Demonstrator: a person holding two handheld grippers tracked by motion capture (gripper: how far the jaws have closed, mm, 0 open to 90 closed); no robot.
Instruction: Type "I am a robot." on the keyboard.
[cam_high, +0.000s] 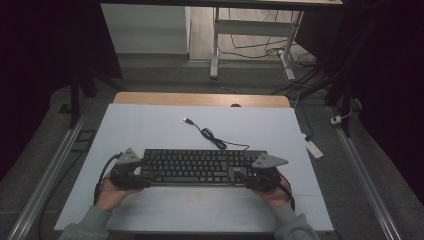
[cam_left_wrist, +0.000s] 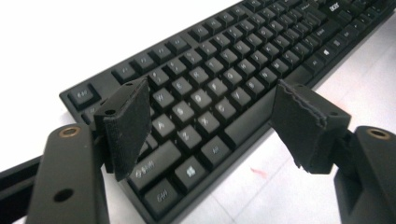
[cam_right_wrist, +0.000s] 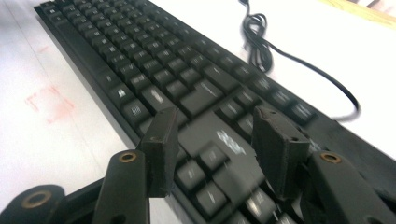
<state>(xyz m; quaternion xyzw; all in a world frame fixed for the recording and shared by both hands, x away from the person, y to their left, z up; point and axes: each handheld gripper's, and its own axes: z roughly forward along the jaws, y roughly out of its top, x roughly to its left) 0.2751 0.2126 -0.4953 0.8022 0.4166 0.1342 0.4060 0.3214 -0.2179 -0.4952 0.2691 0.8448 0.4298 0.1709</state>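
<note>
Keyboard flanked at both ends on the white table (cam_high: 150, 125).

The left gripper (cam_left_wrist: 212, 123) is held wide over the keyboard (cam_high: 200, 166)'s left end; the right gripper (cam_right_wrist: 215, 149) is parted above the right end, nothing clamped. A squared grasp on both edges is judged next. Contact beneath the jaws is hidden; the cable (cam_high: 212, 136) lies behind.

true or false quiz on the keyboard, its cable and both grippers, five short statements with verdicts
1. The keyboard is black. True.
2. Its cable is plugged into a computer. False: the plug lies loose on the white table.
3. The left gripper has its jaws open over the keys. True.
4. The right gripper is clamped on a mouse. False: its jaws stand apart above the keys.
5. The keyboard stands on edge. False: it lies flat.
</note>
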